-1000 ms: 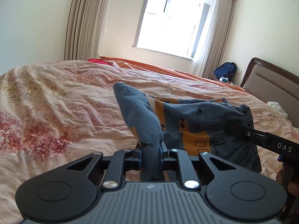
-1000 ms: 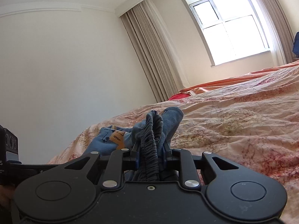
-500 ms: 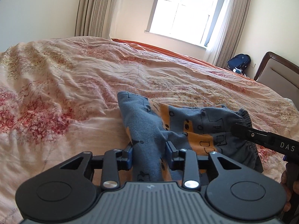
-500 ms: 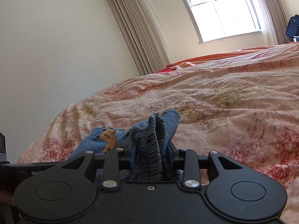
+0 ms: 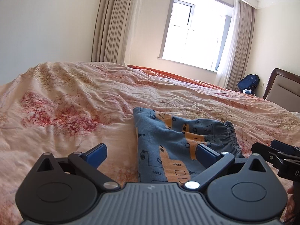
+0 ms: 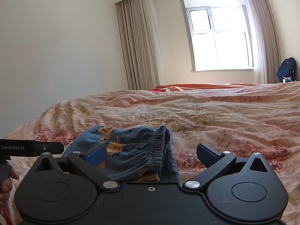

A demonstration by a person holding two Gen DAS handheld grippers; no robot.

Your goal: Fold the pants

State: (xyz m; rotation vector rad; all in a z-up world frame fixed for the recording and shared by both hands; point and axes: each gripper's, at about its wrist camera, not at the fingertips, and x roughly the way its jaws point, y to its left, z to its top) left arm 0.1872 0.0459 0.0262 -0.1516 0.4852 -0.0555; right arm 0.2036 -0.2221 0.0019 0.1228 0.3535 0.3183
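Note:
The blue pants with orange patches (image 5: pixel 174 140) lie folded flat on the bed. My left gripper (image 5: pixel 151 151) is open, its jaws spread wide over the pants' near edge, holding nothing. My right gripper (image 6: pixel 151 152) is also open and empty, above the elastic waistband (image 6: pixel 159 150) end of the pants (image 6: pixel 131 150). The right gripper's finger shows at the right edge of the left wrist view (image 5: pixel 271 153). The left gripper's finger shows at the left edge of the right wrist view (image 6: pixel 37 148).
The bed is covered by a wrinkled pink floral quilt (image 5: pixel 75 101). A wooden headboard (image 5: pixel 281 86) stands at the right. A blue backpack (image 5: pixel 248 80) sits by the window and curtains. An orange blanket (image 6: pixel 196 86) lies at the far edge.
Both grippers have opened and let go of the pants, which now lie flat on the quilt. Both cameras have tilted up and drawn back a little.

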